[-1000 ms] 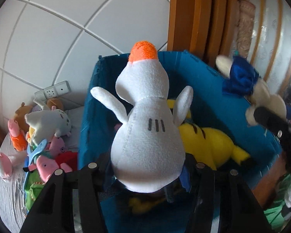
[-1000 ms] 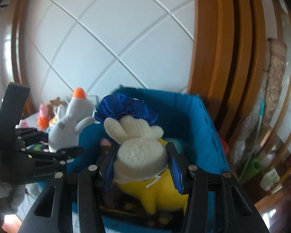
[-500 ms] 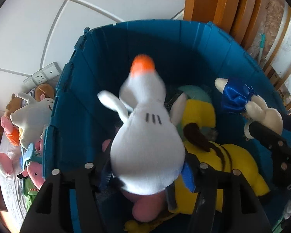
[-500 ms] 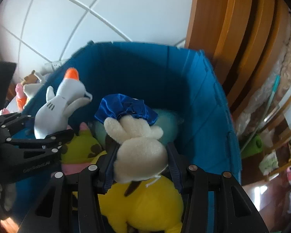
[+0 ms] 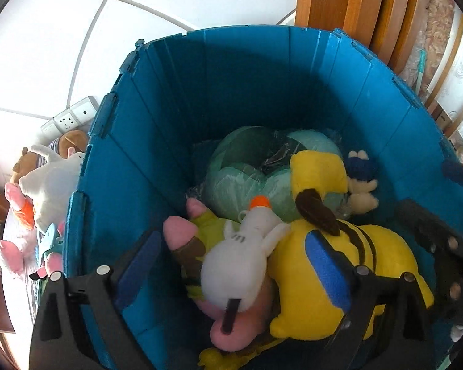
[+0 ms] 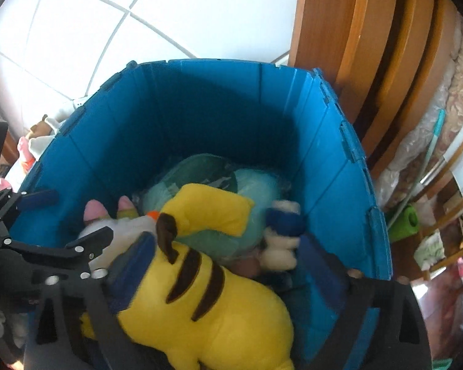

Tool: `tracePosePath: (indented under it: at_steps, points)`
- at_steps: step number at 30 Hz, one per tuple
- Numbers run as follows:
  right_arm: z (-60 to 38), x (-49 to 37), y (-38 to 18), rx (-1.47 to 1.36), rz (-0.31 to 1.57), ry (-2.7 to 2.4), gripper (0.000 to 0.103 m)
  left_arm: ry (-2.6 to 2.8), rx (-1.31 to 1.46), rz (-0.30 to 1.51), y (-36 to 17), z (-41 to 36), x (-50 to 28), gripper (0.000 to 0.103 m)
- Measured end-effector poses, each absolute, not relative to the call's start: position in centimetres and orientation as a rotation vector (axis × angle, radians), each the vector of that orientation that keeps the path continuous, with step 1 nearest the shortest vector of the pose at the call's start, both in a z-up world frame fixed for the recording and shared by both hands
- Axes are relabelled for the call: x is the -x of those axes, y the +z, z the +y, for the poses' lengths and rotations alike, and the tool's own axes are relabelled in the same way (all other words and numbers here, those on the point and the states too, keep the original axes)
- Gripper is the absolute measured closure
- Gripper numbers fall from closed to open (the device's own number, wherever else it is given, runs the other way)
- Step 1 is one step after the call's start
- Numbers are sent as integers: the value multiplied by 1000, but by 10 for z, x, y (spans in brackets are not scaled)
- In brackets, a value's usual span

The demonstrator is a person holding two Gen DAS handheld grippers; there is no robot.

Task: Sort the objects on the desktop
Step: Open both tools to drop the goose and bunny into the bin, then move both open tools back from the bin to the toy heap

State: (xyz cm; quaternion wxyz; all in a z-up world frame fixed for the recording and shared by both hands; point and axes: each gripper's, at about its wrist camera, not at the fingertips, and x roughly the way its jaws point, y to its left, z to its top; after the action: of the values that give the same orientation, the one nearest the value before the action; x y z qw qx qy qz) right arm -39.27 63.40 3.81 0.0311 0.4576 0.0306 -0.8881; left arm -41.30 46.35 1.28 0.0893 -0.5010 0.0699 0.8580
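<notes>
A blue folding bin holds several plush toys. The white duck plush with an orange top lies free in the bin on a pink and green plush. The cream rabbit plush with a blue bow lies free by the bin's right wall. A big yellow striped plush and a teal cushion lie there too. My left gripper is open above the duck. My right gripper is open above the yellow plush.
More plush toys lie on the table left of the bin, below a wall socket. A white tiled wall is behind. A wooden frame and cluttered shelves stand to the right.
Both grippers moved down over the bin and opened. The duck dropped from the left gripper and the rabbit from the right gripper into the bin.
</notes>
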Motion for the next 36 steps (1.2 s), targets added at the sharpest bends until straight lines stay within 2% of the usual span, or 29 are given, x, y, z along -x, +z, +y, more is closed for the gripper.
tracePosePath:
  at_steps: [11,18,26,36]
  points:
    - [598,316,69,-1187,213,-2785,0,2683,1291,221,64,423,328,7]
    - [559,252,81,-979,200,-2812,0,2800,1139,107,79,366,252,7]
    - [500,207,81,-854,148,-2744,0,2927,1142,-64,58,282,196,7]
    - [364,187,61,-832,116,-2595,0,3060,1298,-180,2,118,160,7]
